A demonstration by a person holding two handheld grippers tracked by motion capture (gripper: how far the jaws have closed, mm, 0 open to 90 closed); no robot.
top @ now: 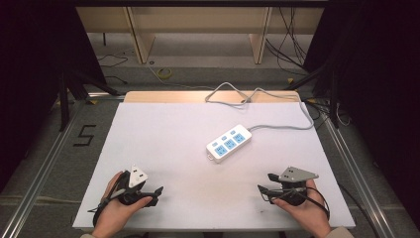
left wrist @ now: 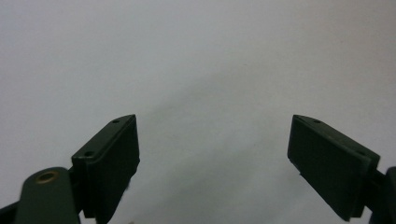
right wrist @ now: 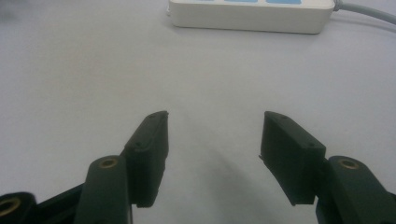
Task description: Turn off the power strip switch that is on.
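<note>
While both of my hands rest low on the near edge of the white rectangular tabletop (top: 163, 134), I see the white plastic power strip with three pale blue socket faces (top: 229, 143) lying flat near the middle of the board, turned at a slant so that its far end points up and to the right in the high view. Its grey round cable (top: 277, 126) leaves that far end, runs right, then loops back along the table's far edge.

My left gripper (top: 159, 190) sits at the near left corner area, held in my left hand (top: 116, 210), jaws pointing toward the middle of the table. In the left gripper view its black jaws stand wide apart with bare white surface between them; they hold nothing and nothing touches the pads (left wrist: 112, 163).

My right gripper (top: 264, 182) sits at the near right, in my right hand (top: 304, 210), with the grey three-cornered plate on top and its jaws pointing left toward the table's centre. In the right gripper view (right wrist: 214, 135) the jaws are spread as wide as they go, empty, with the tabletop showing through the gap. The power strip (right wrist: 252, 14) lies ahead of them at the top of that view, well apart from the fingertips, its long side facing me and its cable leaving at the upper right.

The strip lies between the two grippers but farther up the table, nearer the right one, touching neither.
</note>
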